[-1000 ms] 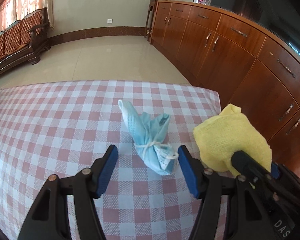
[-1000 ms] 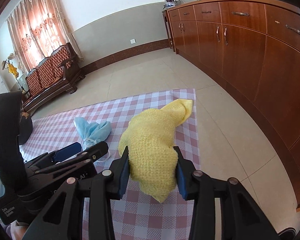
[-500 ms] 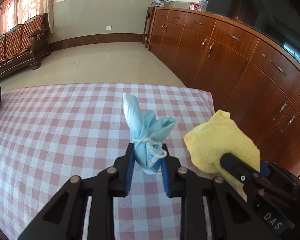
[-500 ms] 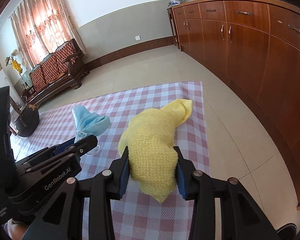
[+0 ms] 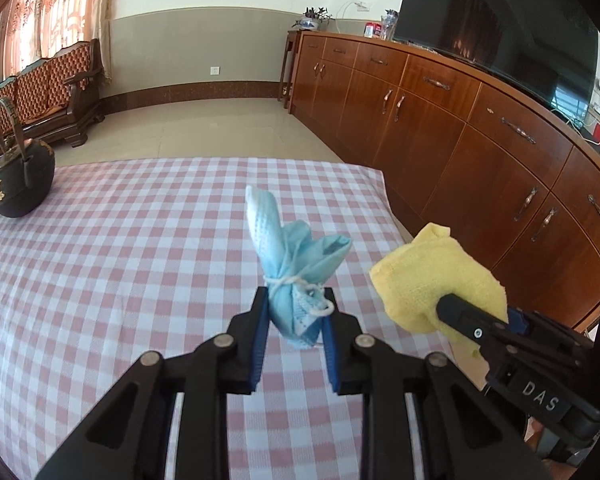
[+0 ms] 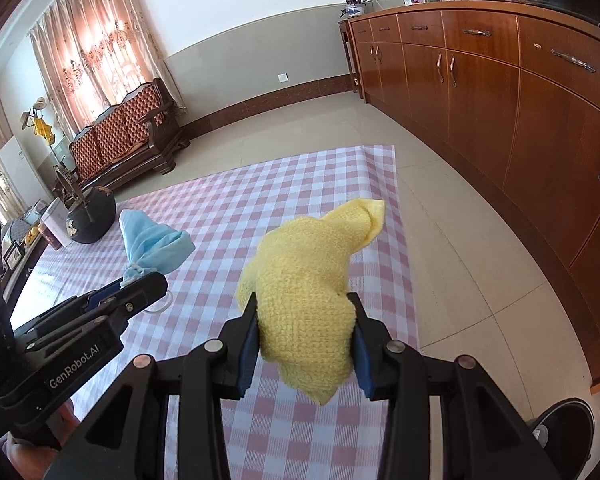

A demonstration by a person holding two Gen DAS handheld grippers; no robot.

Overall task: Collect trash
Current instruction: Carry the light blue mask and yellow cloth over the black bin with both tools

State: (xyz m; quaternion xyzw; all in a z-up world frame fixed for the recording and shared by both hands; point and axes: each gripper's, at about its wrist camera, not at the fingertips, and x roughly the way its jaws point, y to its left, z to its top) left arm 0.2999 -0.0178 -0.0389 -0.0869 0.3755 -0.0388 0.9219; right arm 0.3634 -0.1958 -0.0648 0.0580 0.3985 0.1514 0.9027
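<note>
Two grippers, each clenched on trash above the checked tablecloth [image 5: 100,280]: left gripper [image 5: 294,320] holds the upright blue mask [image 5: 296,264] at frame centre; right gripper [image 6: 306,332] holds the yellow cloth [image 6: 308,280], nearer the bin [image 6: 564,424] at lower right.

The mask bundle [image 5: 296,276] sits in the left tool [image 5: 294,332], above the worktop [image 5: 100,280]. The cloth [image 6: 308,296] sits in the right tool [image 6: 304,344], beside it. A kettle [image 5: 20,176] stands far left.

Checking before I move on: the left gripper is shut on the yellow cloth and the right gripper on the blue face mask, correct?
No, swapped. The left wrist view shows the left gripper shut on the blue face mask; the right gripper is shut on the yellow cloth.
</note>
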